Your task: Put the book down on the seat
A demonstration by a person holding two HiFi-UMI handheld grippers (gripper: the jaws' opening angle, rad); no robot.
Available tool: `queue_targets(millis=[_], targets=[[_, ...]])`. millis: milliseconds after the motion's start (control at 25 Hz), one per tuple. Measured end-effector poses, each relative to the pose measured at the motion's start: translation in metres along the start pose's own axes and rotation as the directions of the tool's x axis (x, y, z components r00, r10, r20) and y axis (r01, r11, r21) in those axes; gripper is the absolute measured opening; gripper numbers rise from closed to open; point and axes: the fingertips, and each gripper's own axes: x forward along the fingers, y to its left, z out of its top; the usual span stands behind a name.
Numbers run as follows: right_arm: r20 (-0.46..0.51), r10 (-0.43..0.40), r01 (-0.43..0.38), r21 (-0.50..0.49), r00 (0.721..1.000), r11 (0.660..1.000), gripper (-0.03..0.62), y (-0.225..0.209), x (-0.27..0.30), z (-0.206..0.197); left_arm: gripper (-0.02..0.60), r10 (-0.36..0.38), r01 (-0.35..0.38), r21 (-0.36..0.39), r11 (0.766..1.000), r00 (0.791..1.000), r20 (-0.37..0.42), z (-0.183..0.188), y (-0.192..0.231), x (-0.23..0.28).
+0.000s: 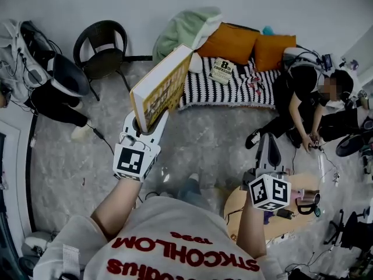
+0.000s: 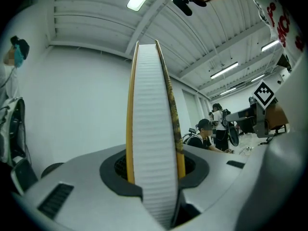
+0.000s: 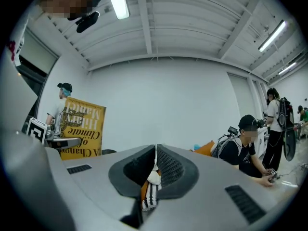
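**Book Held Before the Floor Seat**

The yellow hardback book (image 1: 162, 88) is held upright in the left gripper (image 1: 148, 123), before the black-and-white striped floor seat (image 1: 256, 89). Two orange cushions (image 1: 245, 44) are set at its back, and a small paperback (image 1: 221, 70) is laid on it. A black plastic chair (image 1: 100, 52) is placed to its left. A round wooden table (image 1: 236, 209) is set under the right gripper (image 1: 267, 139).

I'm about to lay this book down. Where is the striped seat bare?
Bare: the front strip of the striped seat, in front of the white booklet and left of the seated person. Crowded: its back edge, under the orange cushions and green blanket.
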Motion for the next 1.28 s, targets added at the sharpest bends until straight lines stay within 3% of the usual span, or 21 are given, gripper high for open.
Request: queue_targets(millis=[600, 1280], targets=[[-0.009, 0.085, -0.085, 0.019, 0.996, 0.996, 0.026, -0.079, 0.098, 0.002, 0.153, 0.061, -0.06, 0.016, 0.998, 0.998, -0.025, -0.015, -0.013, 0.116], [0.016, 0.135, -0.136, 0.034, 0.991, 0.99, 0.026, -0.126, 0.154, -0.001, 0.153, 0.088, -0.088, 0.013, 0.996, 0.996, -0.022, -0.023, -0.031, 0.188]])
